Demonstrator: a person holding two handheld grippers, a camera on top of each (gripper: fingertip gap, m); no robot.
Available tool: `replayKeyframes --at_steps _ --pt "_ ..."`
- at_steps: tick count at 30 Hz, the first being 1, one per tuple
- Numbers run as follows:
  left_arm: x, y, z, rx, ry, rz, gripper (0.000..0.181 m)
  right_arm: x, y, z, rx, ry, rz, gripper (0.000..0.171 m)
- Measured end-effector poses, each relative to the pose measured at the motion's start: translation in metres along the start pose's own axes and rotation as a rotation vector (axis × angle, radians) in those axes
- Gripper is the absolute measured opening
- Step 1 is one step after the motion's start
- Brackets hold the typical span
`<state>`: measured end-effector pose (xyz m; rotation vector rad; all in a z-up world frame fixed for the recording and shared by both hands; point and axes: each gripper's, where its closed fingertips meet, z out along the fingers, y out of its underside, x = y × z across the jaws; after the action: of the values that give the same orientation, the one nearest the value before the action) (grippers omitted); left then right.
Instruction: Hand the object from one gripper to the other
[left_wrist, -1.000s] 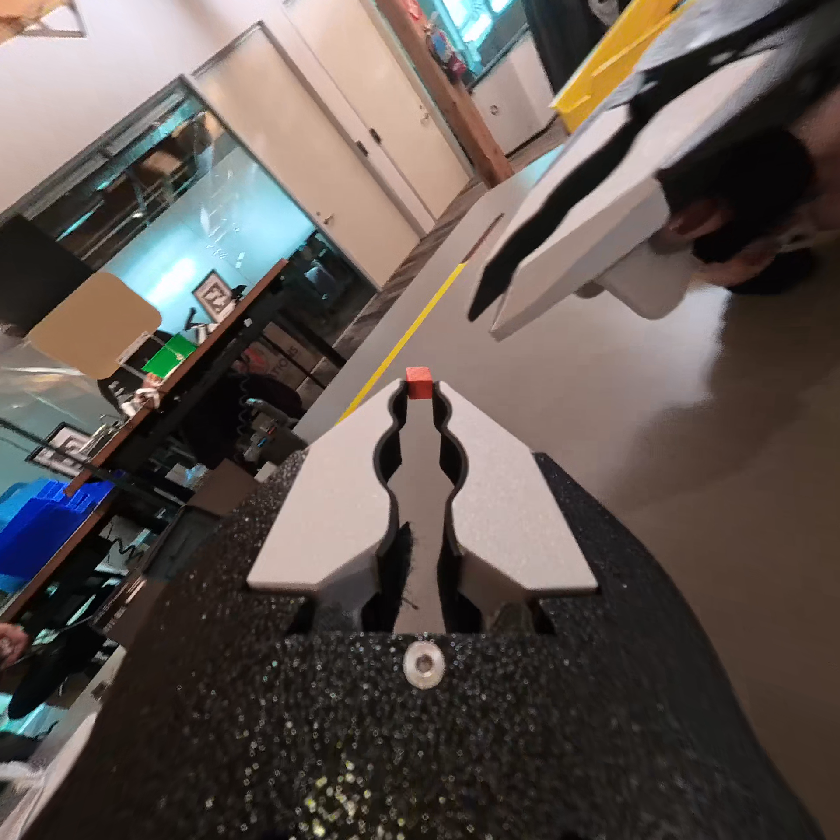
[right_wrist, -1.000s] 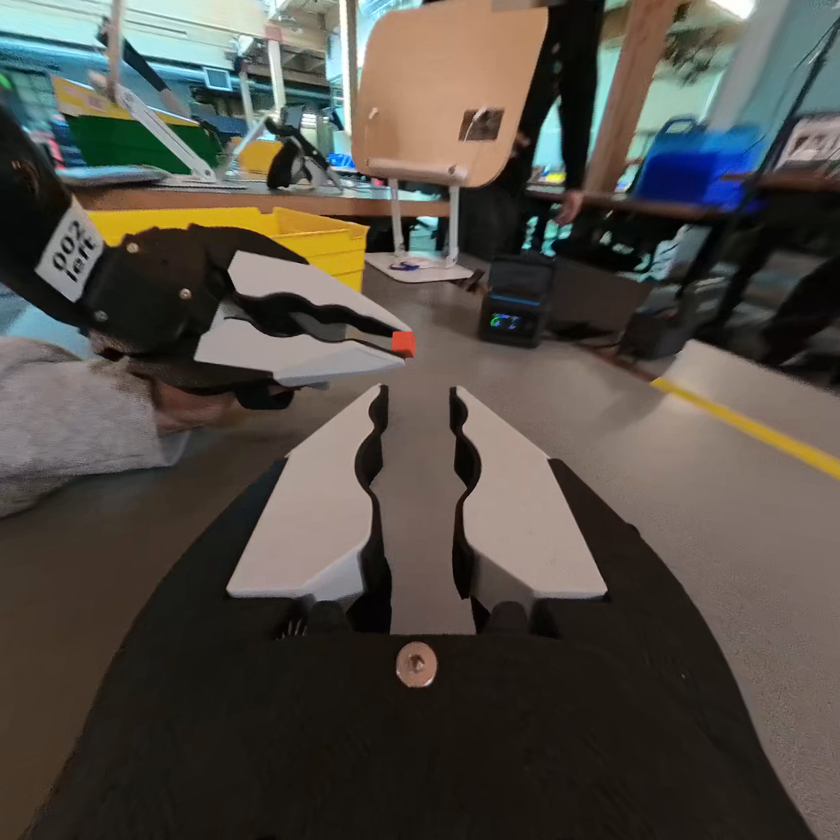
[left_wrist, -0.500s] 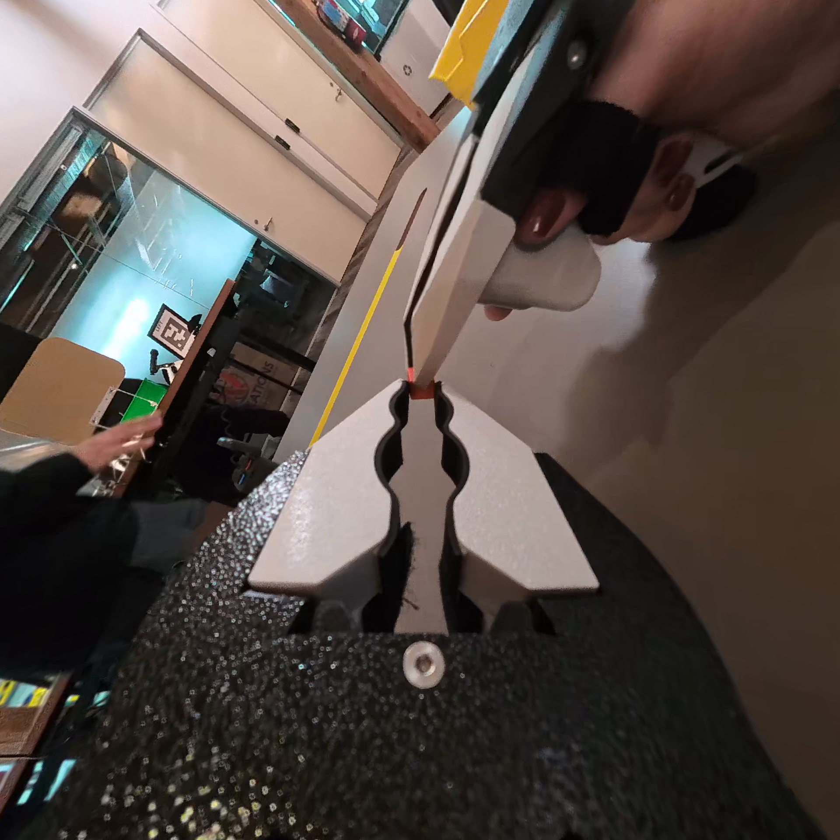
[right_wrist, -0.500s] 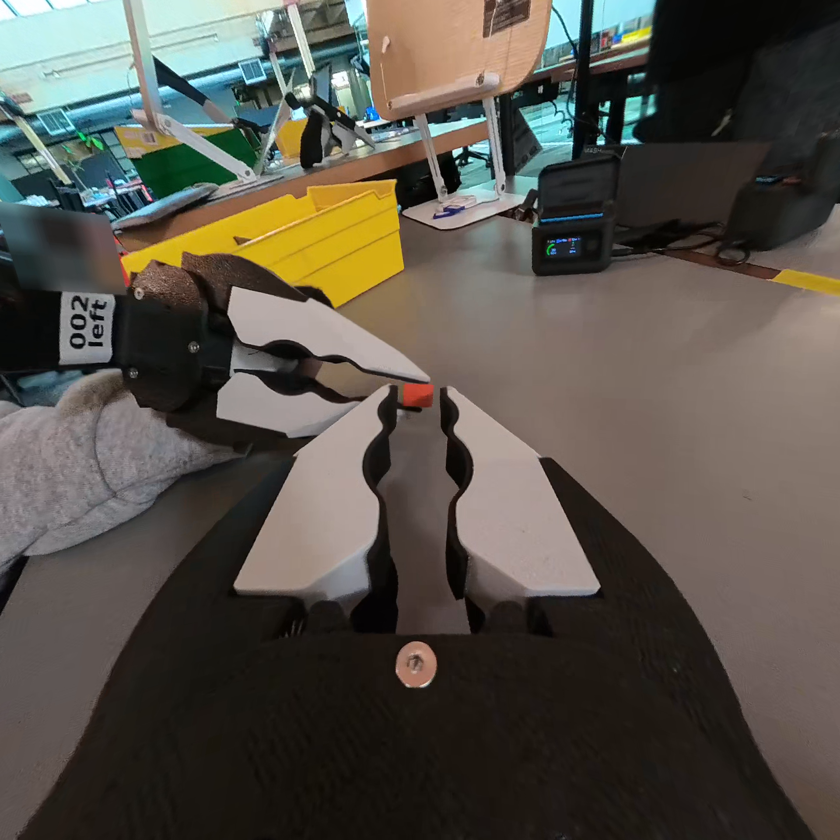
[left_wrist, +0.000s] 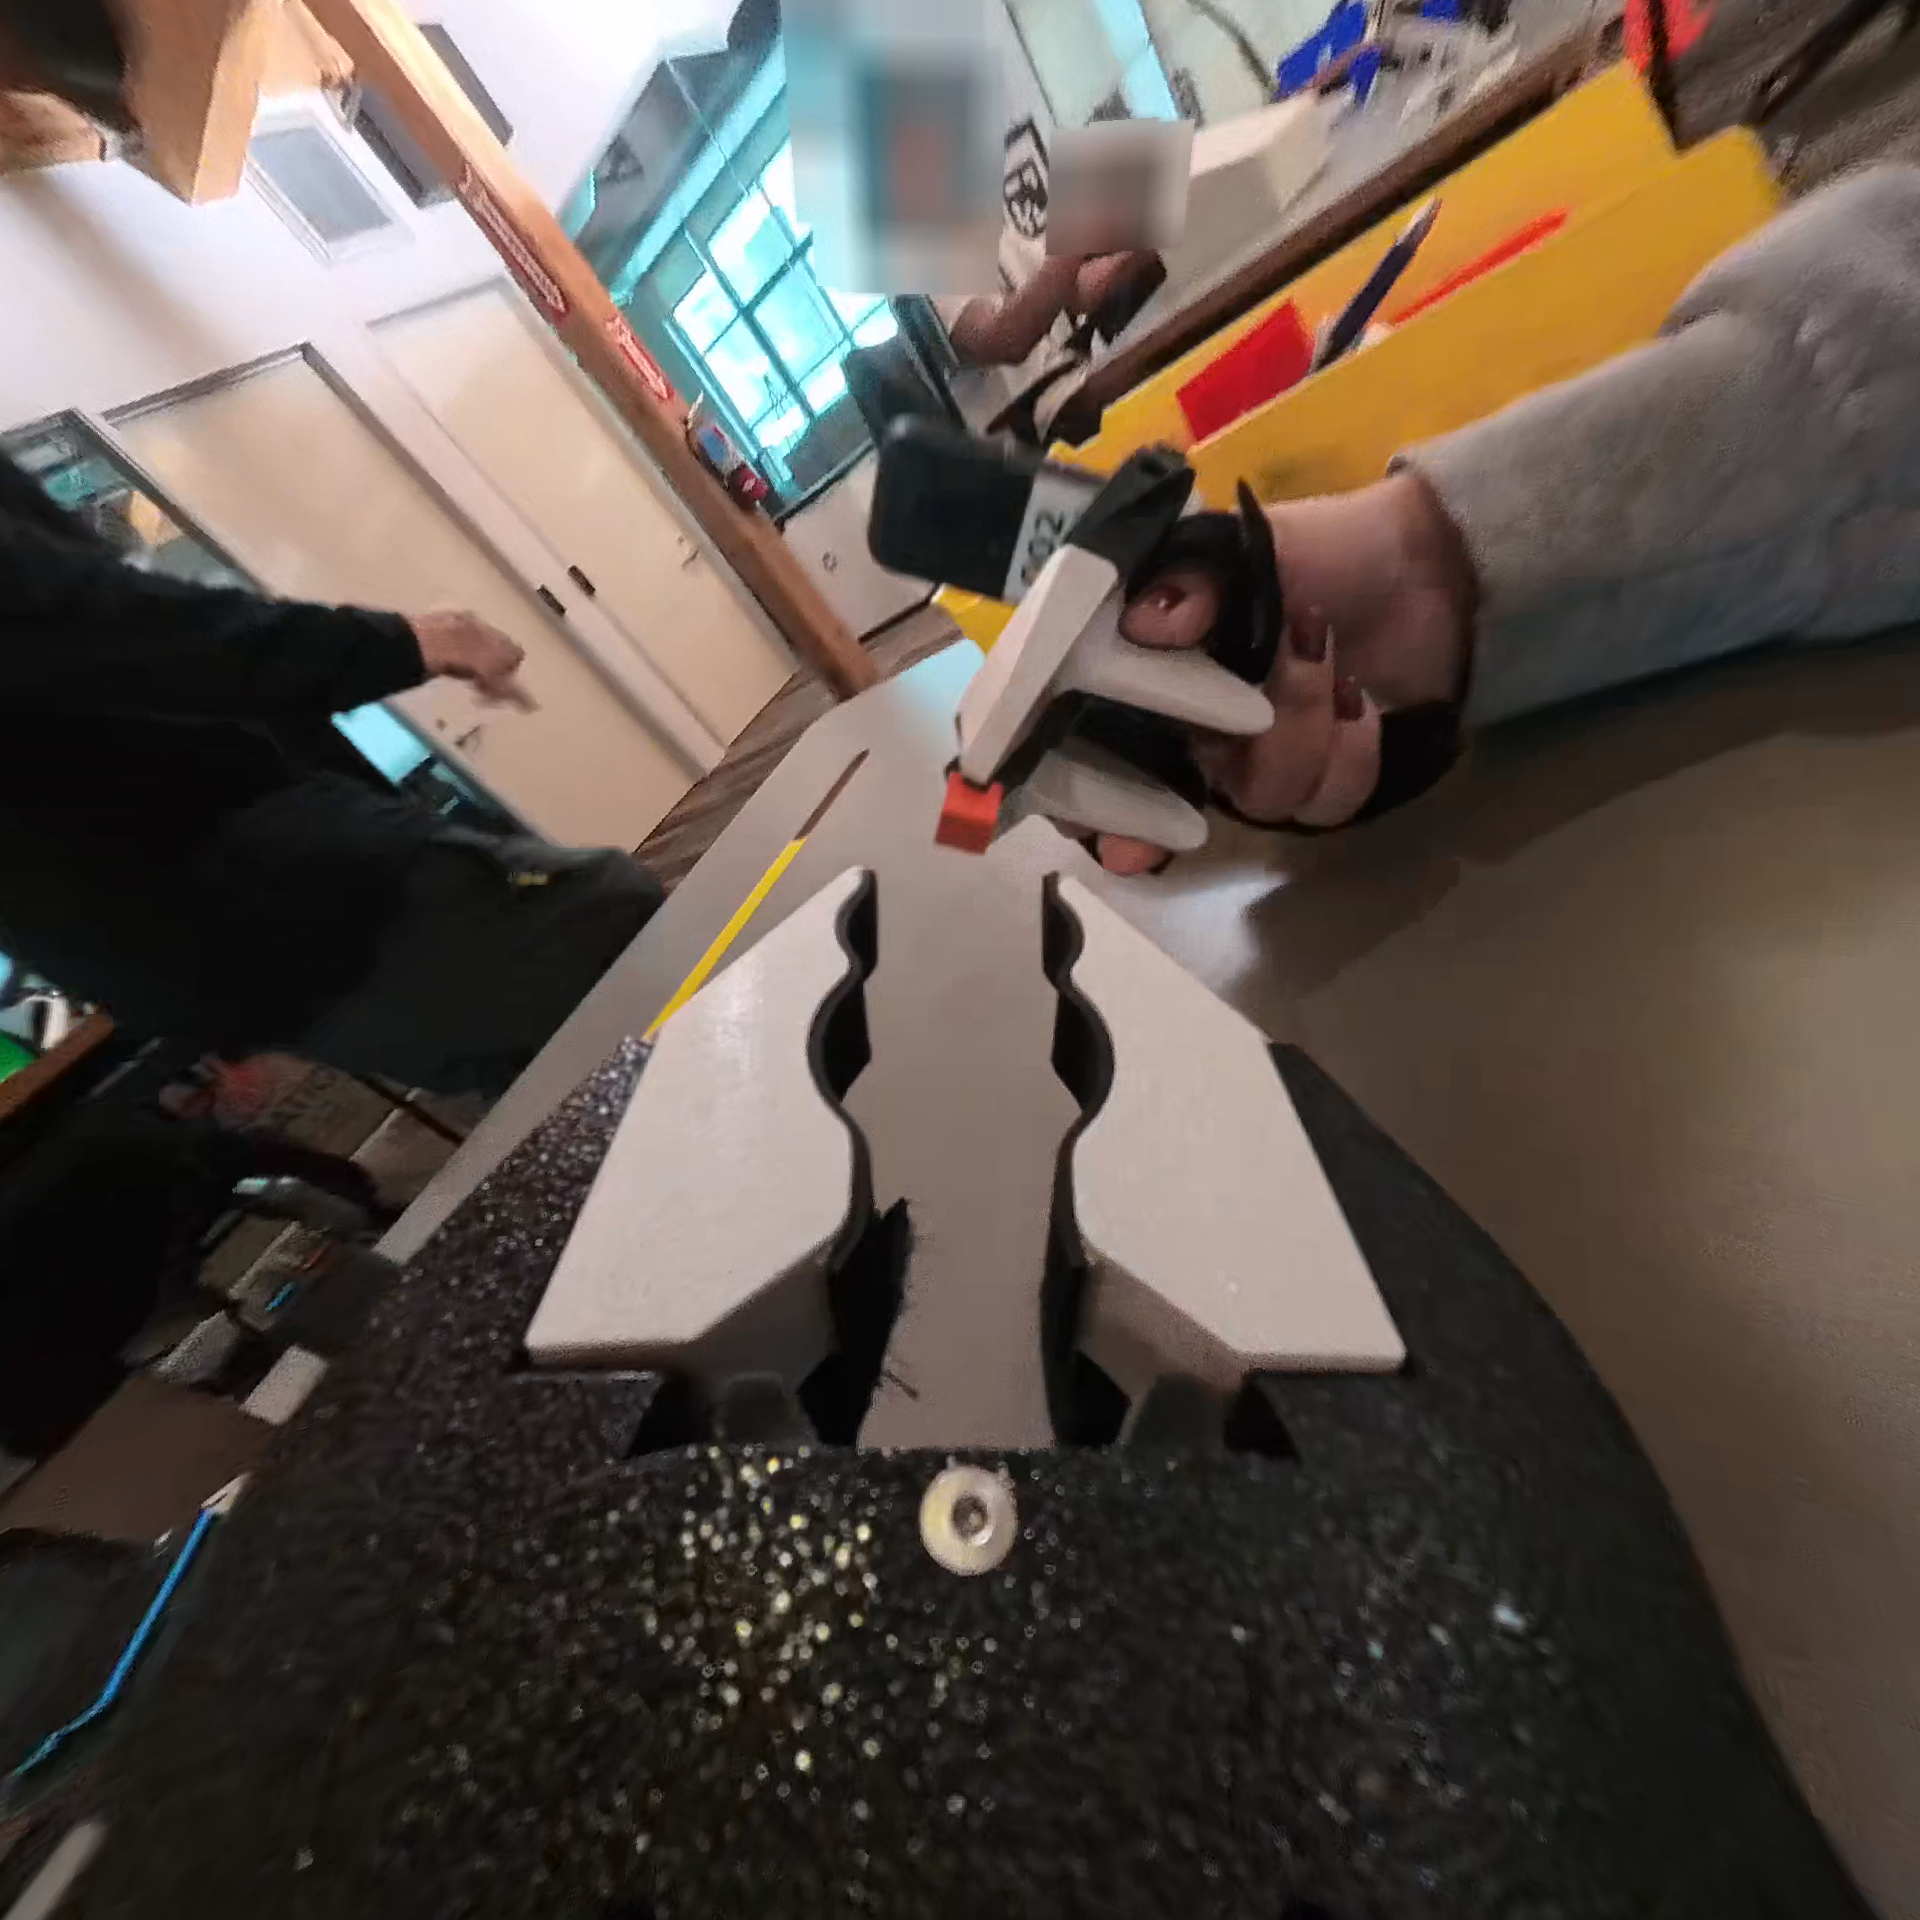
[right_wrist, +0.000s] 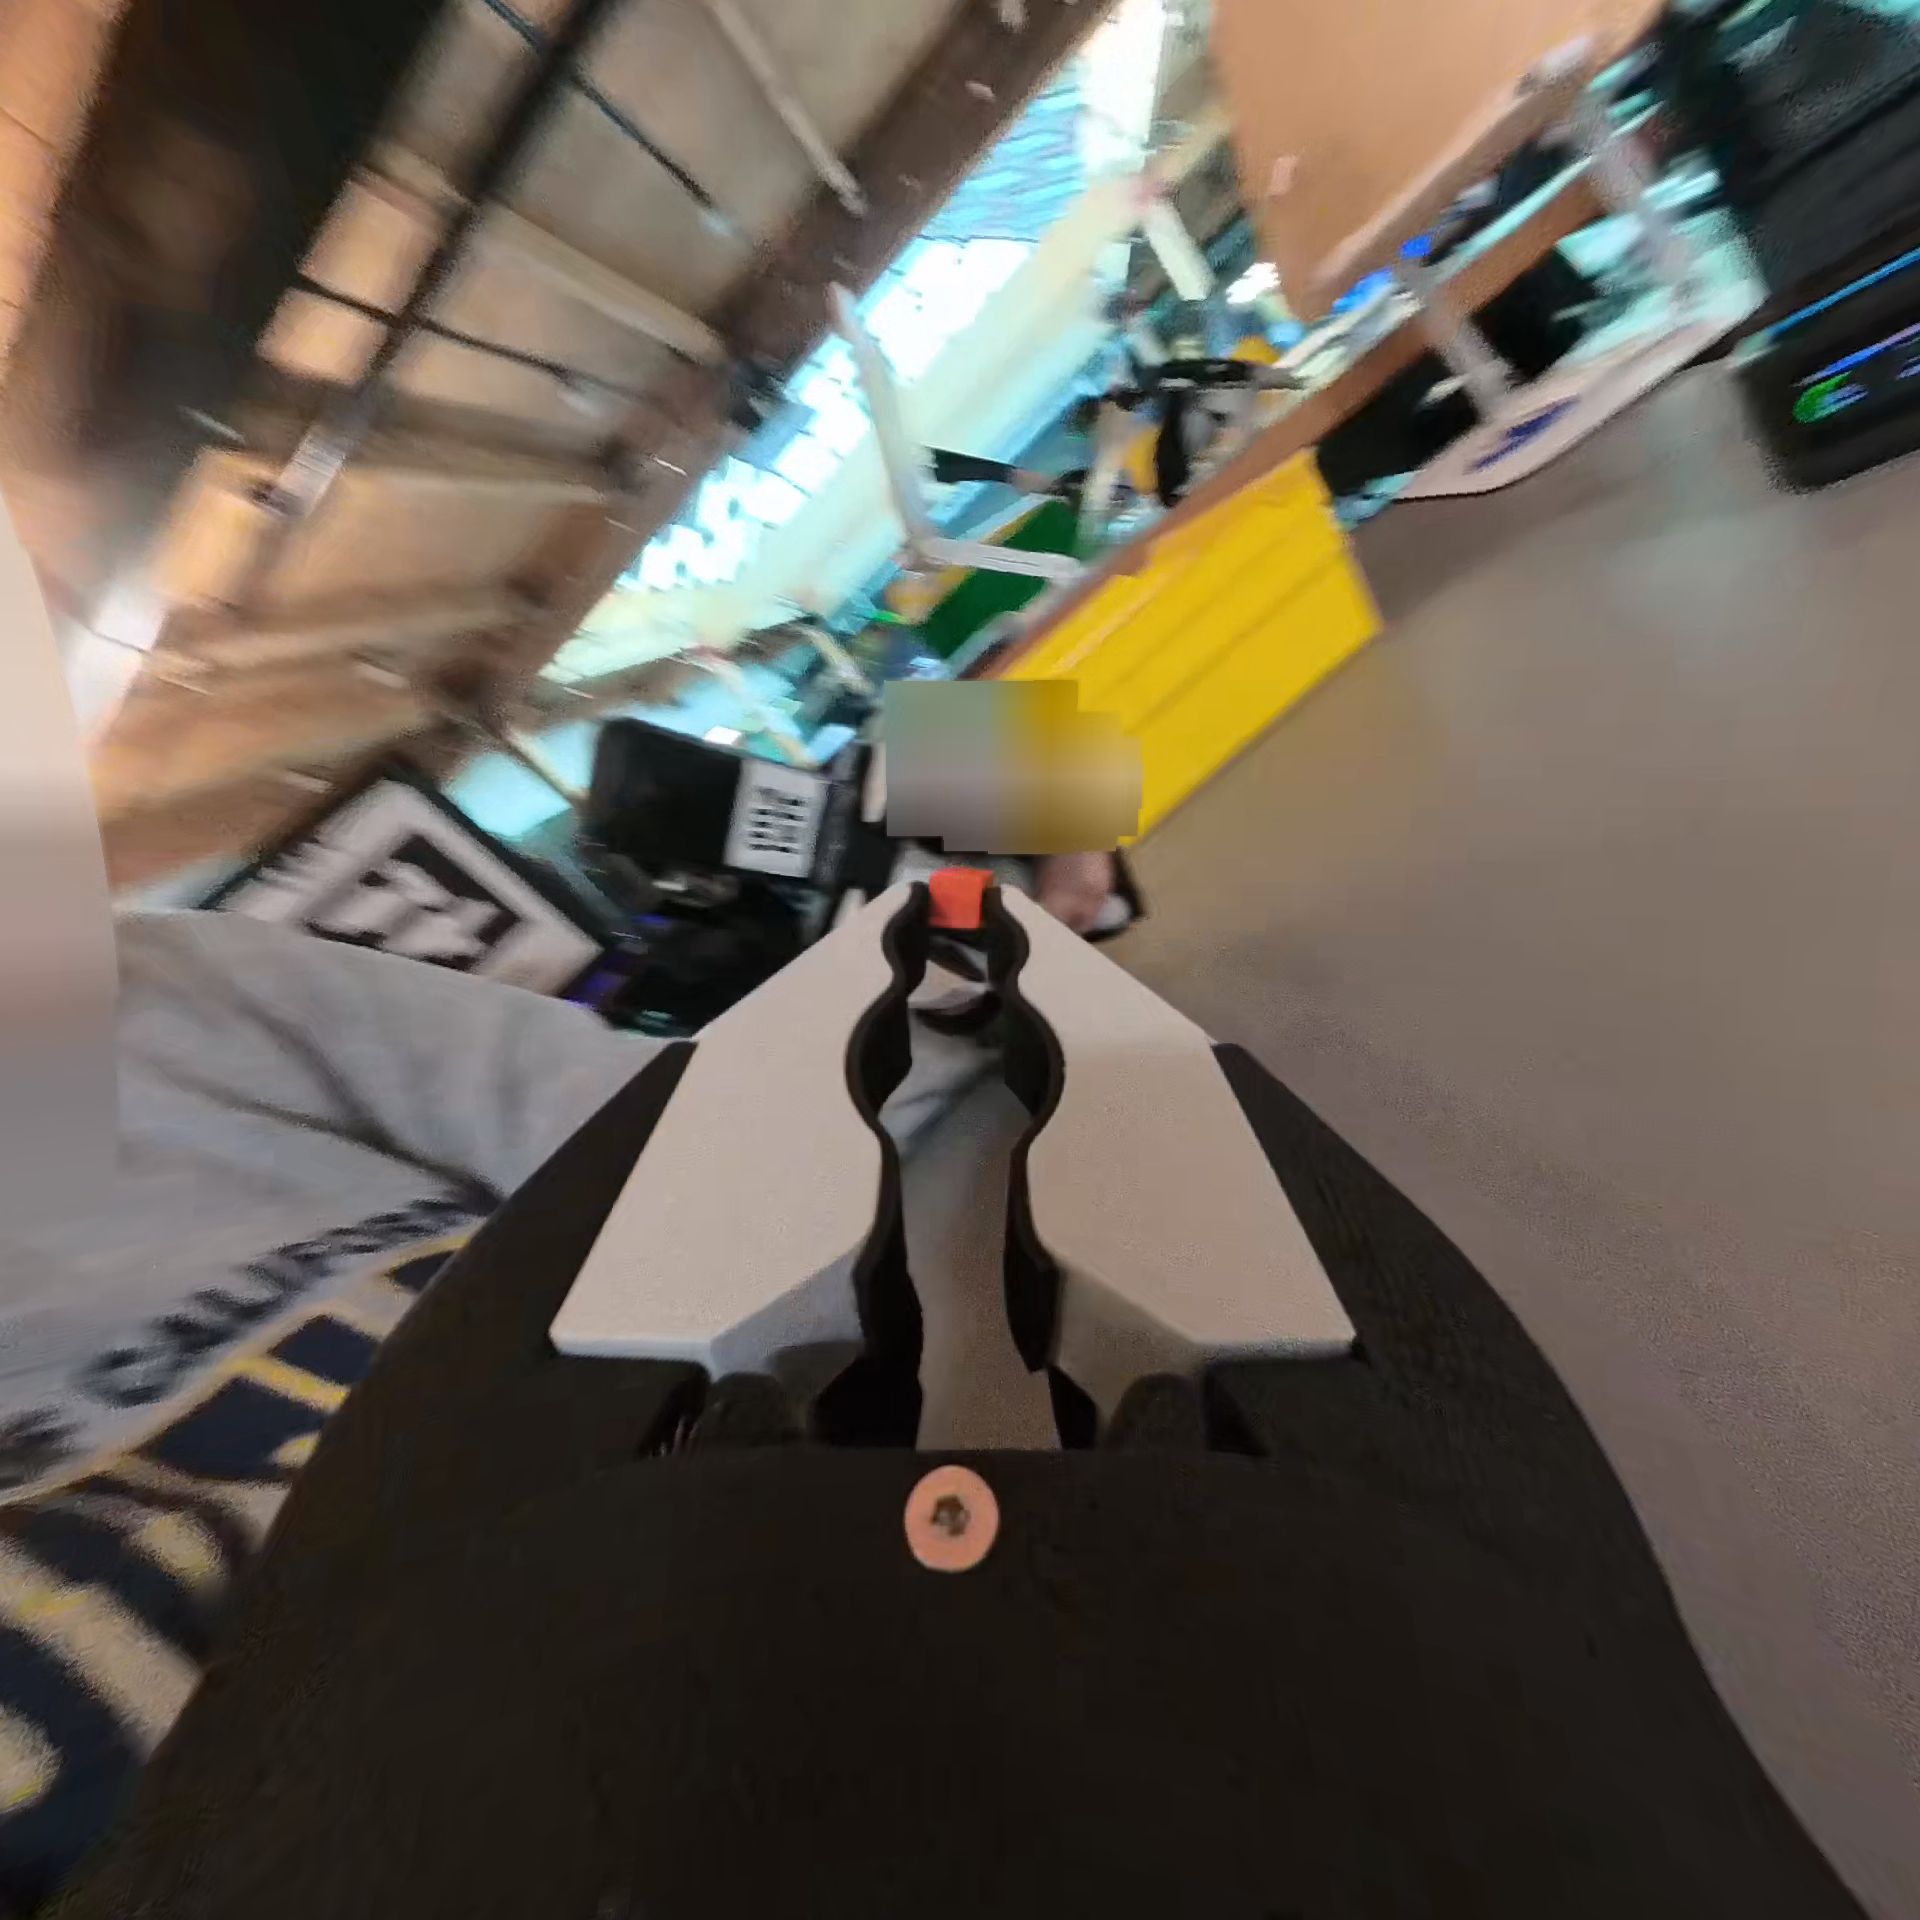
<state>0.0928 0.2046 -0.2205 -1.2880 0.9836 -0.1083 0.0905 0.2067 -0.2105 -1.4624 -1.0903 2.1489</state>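
Note:
A small red cube (right_wrist: 956, 900) sits pinched between the tips of my right gripper (right_wrist: 957, 906), which is shut on it. In the left wrist view the same cube (left_wrist: 969, 816) shows at the tip of the right gripper (left_wrist: 982, 784), held in a hand with a grey sleeve, a little above the grey table. My left gripper (left_wrist: 958, 891) is open and empty, its tips just below and short of the cube.
A yellow bin (left_wrist: 1455, 343) stands behind the right hand; it also shows in the right wrist view (right_wrist: 1195, 634). A yellow line (left_wrist: 727, 951) marks the grey table (left_wrist: 1558, 1039). A person in black (left_wrist: 208, 779) is at the left. A black device (right_wrist: 1839, 384) stands far right. Left and right tips are no more than a few centimetres apart.
The cube has passed from my left gripper to my right. The left gripper opened and is empty; the right gripper shut on the cube and drew back a little from the left tips.

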Motion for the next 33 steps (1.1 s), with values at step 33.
replayKeyframes --at_steps 33 --pt "-0.015 0.041 0.011 -0.341 -0.187 0.200 0.009 0.053 0.002 0.000 -0.122 0.581 -0.415 0.026"
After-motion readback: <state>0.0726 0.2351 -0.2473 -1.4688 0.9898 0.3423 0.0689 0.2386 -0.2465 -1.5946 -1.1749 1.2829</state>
